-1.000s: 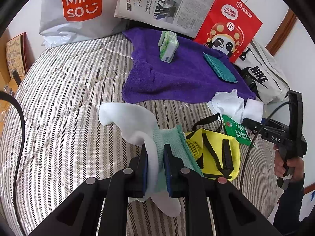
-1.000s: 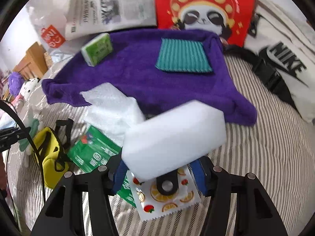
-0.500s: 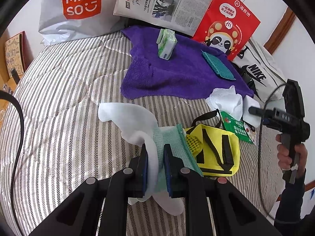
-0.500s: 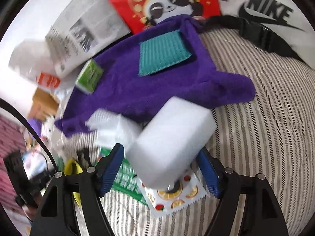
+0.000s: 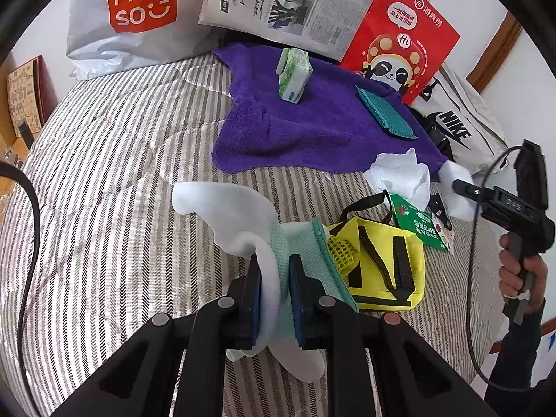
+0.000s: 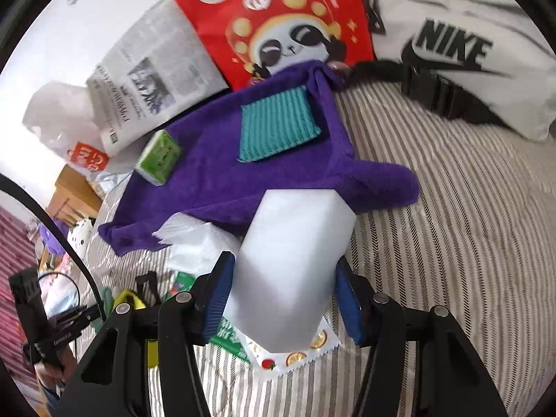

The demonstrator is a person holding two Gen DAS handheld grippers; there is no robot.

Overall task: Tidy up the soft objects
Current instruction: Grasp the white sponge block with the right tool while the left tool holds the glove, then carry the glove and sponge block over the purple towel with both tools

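Right wrist: right claw (image 6: 281, 295) seemingly grips white sponge (image 6: 295, 260), tilted.

Readable text, as seen from my two wrist cameras:

- White plastic bag (image 5: 139, 17) at the head of the bed: "MINISO" in white on an orange bag-shaped logo with a smile mark.
- Newspaper (image 5: 288, 3): Chinese headline, partly legible as "户外饮用水"; body print too small to read.
- Red paper bag (image 5: 403, 31) with panda print: "海底捞" beside a round "Hi" logo; speech-bubble characters too small to read.
- White fabric bag (image 6: 462, 52): "NIKE" with swoosh, in black.
- My right gripper's body (image 5: 514, 205): "DAS" in pale letters.
- Green packet (image 5: 422, 224): print illegible.
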